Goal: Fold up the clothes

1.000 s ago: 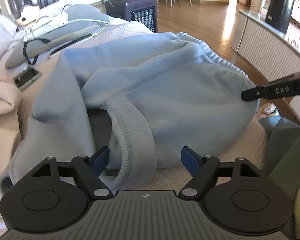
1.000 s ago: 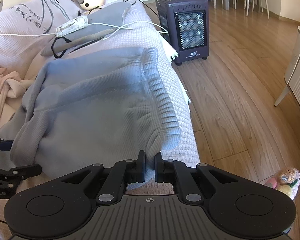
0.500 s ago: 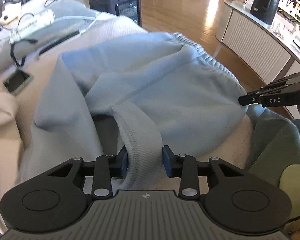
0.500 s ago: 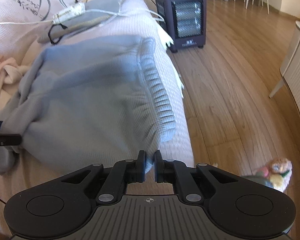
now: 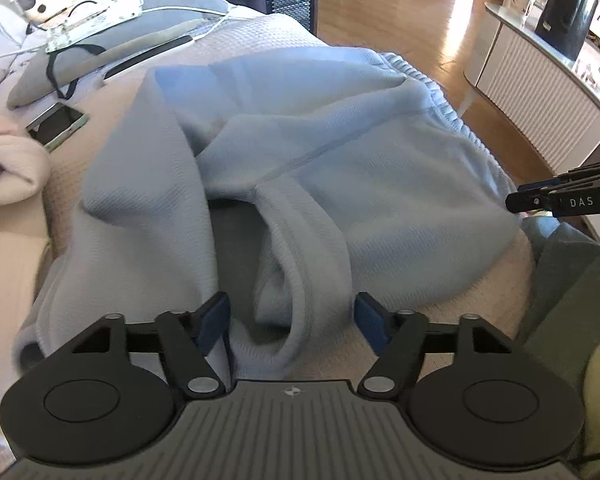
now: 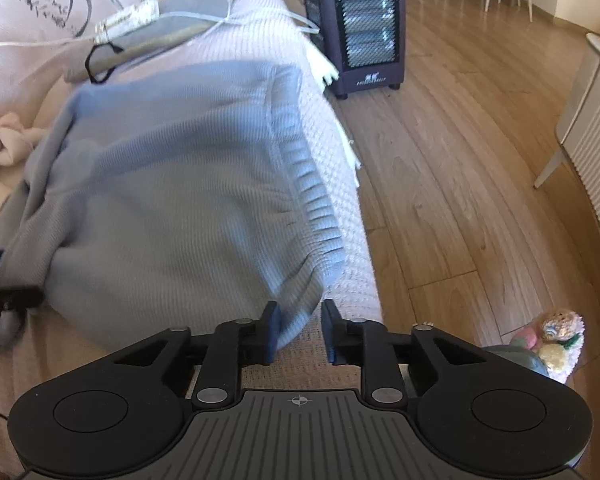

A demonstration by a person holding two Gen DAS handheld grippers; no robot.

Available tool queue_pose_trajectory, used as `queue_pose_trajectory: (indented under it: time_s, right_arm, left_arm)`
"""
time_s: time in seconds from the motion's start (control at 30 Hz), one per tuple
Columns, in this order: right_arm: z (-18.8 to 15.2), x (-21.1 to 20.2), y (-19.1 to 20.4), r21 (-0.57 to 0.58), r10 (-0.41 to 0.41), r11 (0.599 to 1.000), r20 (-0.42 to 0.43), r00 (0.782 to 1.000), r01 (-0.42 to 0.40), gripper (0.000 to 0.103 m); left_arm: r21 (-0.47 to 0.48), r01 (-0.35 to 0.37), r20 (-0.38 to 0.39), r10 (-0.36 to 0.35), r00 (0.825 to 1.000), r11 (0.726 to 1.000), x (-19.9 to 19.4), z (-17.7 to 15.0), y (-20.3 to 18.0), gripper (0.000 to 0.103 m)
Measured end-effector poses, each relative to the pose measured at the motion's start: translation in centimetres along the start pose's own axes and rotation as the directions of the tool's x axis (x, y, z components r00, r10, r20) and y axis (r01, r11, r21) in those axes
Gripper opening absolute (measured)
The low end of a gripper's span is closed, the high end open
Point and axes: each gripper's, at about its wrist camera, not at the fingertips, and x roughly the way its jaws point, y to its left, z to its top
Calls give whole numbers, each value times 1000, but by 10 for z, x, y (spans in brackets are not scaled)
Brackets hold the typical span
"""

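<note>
A light blue knit garment (image 5: 380, 184) with a ribbed waistband (image 6: 316, 216) lies spread on the covered sofa (image 6: 332, 136). My left gripper (image 5: 293, 318) is at its near edge and its jaws are opening. A folded cuff (image 5: 300, 280) lies between the blue pads without being pressed. My right gripper (image 6: 300, 328) is at the waistband corner. Its jaws are opening too, and the fabric corner rests loose against the left pad. In the left wrist view the right gripper (image 5: 516, 202) shows at the garment's right edge. In the right wrist view the left gripper (image 6: 4, 300) shows at the far left.
A phone (image 5: 58, 124), a power strip with cables (image 5: 96, 20) and a pink garment (image 5: 8, 168) lie on the sofa's far side. A dark heater (image 6: 360, 36) stands on the wooden floor past the sofa edge. A soft toy (image 6: 556, 336) lies at the right, and a white cabinet (image 5: 540, 92) beyond.
The left jaws closed in around the cuff, then spread wide again. The right jaws, shut on the waistband corner before, have parted. The garment now lies lower on the sofa.
</note>
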Motion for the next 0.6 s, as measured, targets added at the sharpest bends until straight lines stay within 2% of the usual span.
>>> queue_pose_trajectory:
  time_s: [0.07, 0.13, 0.23, 0.47, 0.6]
  right_arm:
    - [-1, -8, 0, -5, -8, 1000, 12, 1000, 8, 27]
    - [-2, -15, 2, -25, -26, 999, 22, 999, 27, 29]
    - [-5, -25, 3, -43, -41, 998, 38, 998, 42, 37]
    - [-9, -40, 19, -112, -61, 991, 69, 996, 68, 38]
    - [-6, -45, 31, -158, -61, 985, 93, 994, 75, 38]
  left_arm:
    - [-27, 3, 8, -3, 1000, 1000, -10, -6, 4, 82]
    - [-56, -13, 18, 14, 1000, 998, -19, -11, 9, 82]
    - [-98, -44, 24, 47, 999, 994, -32, -21, 19, 84]
    - [-166, -149, 2, 152, 988, 975, -57, -54, 44, 85]
    - [-221, -187, -3, 191, 982, 957, -70, -74, 57, 88]
